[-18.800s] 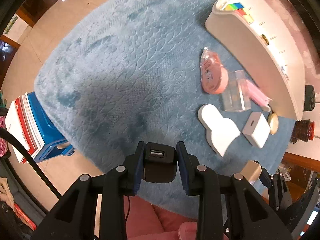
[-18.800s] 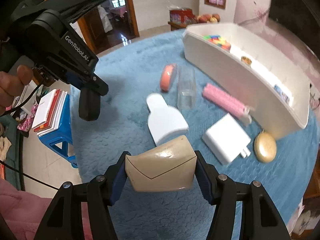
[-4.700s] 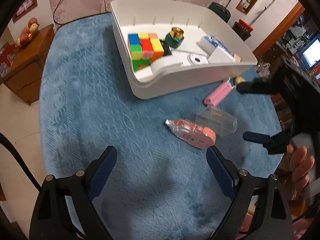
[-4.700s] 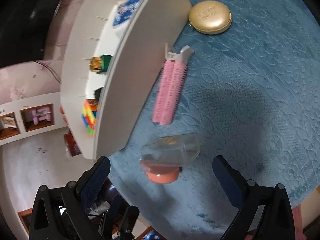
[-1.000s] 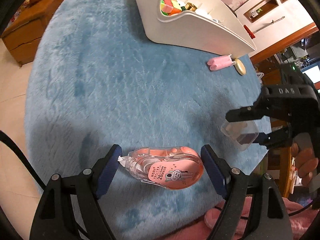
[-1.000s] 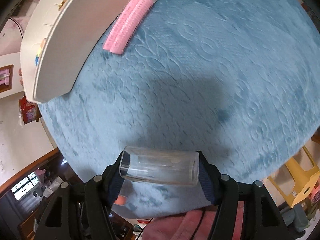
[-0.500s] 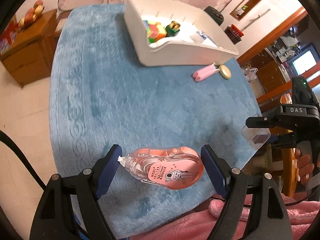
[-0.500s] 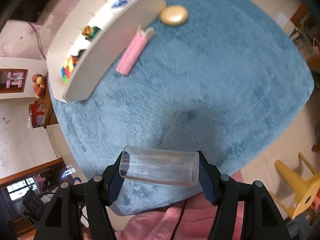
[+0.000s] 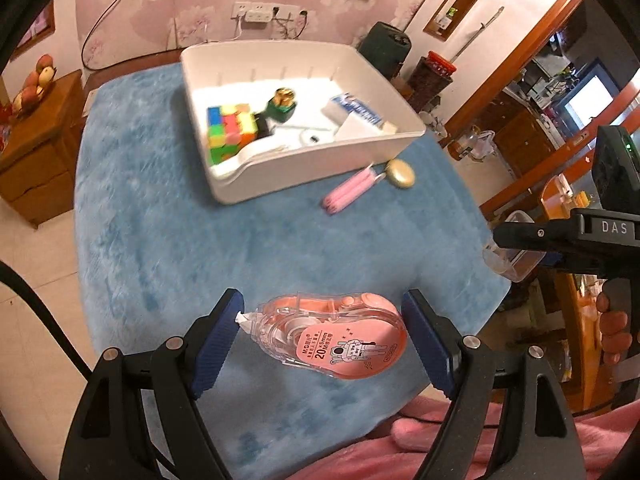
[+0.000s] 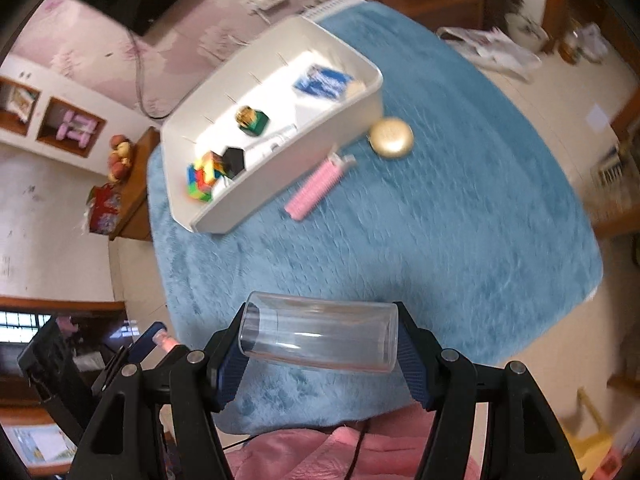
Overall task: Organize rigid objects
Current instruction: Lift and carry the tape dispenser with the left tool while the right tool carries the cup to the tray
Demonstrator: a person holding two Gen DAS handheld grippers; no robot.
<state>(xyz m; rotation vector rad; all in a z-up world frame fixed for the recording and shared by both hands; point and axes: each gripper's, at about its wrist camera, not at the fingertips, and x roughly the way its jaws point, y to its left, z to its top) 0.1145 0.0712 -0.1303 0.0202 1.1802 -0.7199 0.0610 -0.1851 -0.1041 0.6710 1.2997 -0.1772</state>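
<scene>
- Gripping a pink correction tape dispenser (image 9: 340, 336) end to end, the left tool (image 9: 322, 340) holds it in the air above the near edge of the bench (image 9: 160, 240), which is covered in blue plush.
- The right tool (image 10: 320, 344) is clamped on a clear plastic box (image 10: 320, 338) lying crosswise between its pads, also lifted off the bench.
- A white bin (image 9: 320, 168) sits at the far side, holding a colour cube (image 9: 230, 130), a green-and-gold bottle (image 9: 282, 106) and a blue-and-white packet (image 9: 356, 108).
- Just beside the bin's near wall lie a pink hair roller (image 9: 352, 192) and a gold compact (image 9: 400, 173), close together.
- Pink cloth (image 10: 340, 456) shows below both tools.
</scene>
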